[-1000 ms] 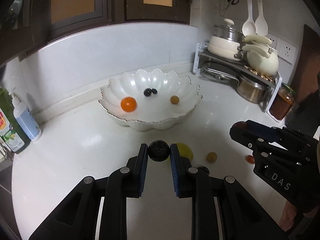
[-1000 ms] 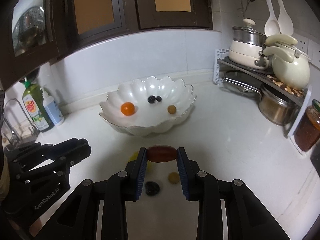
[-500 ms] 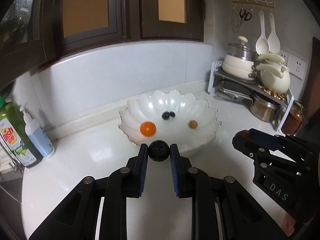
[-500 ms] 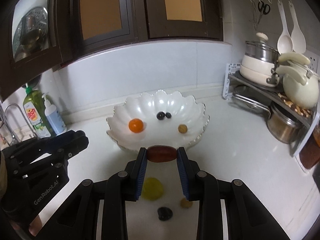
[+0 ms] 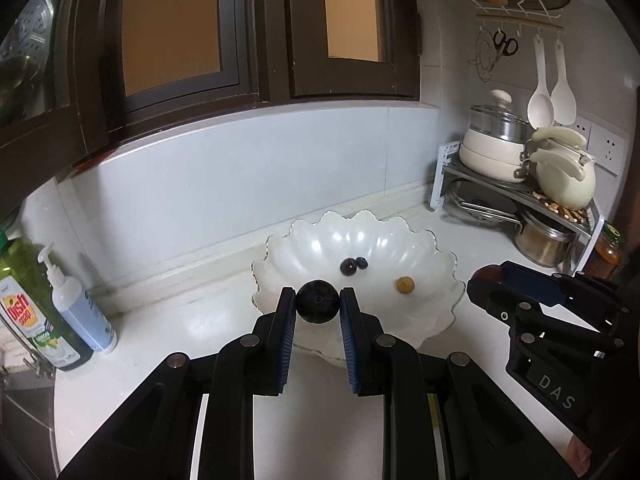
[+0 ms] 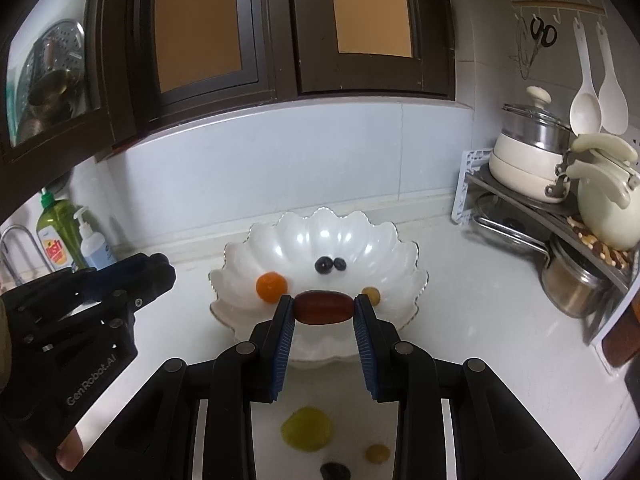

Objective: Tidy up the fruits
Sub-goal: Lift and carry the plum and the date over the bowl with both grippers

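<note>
A white scalloped bowl [image 5: 436, 264] [image 6: 384, 240] stands on the counter and holds two dark berries [image 5: 353, 265] [image 6: 330, 265], a small tan fruit [image 5: 405, 285] [image 6: 372, 294] and an orange [image 6: 271, 287]. My left gripper [image 5: 318, 303] is shut on a round dark fruit [image 5: 318, 302] above the bowl's near rim. My right gripper [image 6: 323, 307] is shut on an oblong red-brown fruit [image 6: 323, 307], also above the near rim. On the counter below lie a green fruit [image 6: 306, 429], a tan fruit [image 6: 377, 453] and a dark fruit [image 6: 335, 471].
A dish soap bottle [image 5: 28, 308] and a pump bottle [image 5: 78, 306] stand at the left. A rack with pots [image 5: 492, 148], a pale kettle [image 5: 564, 176] and a steel pot [image 5: 544, 236] stands at the right, with a jar [image 5: 608, 250] beside it. Cabinets hang above.
Both grippers have risen and moved forward with their fruits, from above the loose fruits on the counter to over the bowl's near rim.
</note>
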`<state>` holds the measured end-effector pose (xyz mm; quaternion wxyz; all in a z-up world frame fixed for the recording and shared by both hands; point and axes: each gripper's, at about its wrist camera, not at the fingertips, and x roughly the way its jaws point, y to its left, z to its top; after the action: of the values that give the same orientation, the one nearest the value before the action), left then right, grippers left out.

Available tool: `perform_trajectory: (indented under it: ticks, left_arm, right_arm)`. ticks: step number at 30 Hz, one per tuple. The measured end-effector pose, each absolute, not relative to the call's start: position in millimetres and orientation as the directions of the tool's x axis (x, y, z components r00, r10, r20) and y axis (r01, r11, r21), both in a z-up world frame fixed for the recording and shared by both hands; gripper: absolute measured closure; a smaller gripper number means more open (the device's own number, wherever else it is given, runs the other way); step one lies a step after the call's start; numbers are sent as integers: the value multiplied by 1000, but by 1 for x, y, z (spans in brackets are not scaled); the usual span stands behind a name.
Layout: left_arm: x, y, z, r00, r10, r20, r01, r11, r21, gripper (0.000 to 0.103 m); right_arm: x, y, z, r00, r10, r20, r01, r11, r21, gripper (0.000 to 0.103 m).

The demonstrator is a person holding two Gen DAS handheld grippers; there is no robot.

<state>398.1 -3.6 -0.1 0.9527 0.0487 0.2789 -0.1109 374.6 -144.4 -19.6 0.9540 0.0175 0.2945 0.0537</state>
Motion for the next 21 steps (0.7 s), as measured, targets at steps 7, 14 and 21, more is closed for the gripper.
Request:
perform_trajectory:
  ticks: [7,14,21]
  left_arm:
    - [422,-10,-2,808,-176,-563,240,970,41,80]
    - [447,-16,-11,771,-178,-611,254,967,38,80]
    - [472,-18,-26,734,-162,-659,245,969,35,80]
  right_arm:
    - [396,-145,-17,819,84,-567,-82,996,28,71]
    - [418,-146,-17,810,71,-582,-87,996,0,71]
    - [446,-149,-31,768,66,-638,-98,995,-15,71]
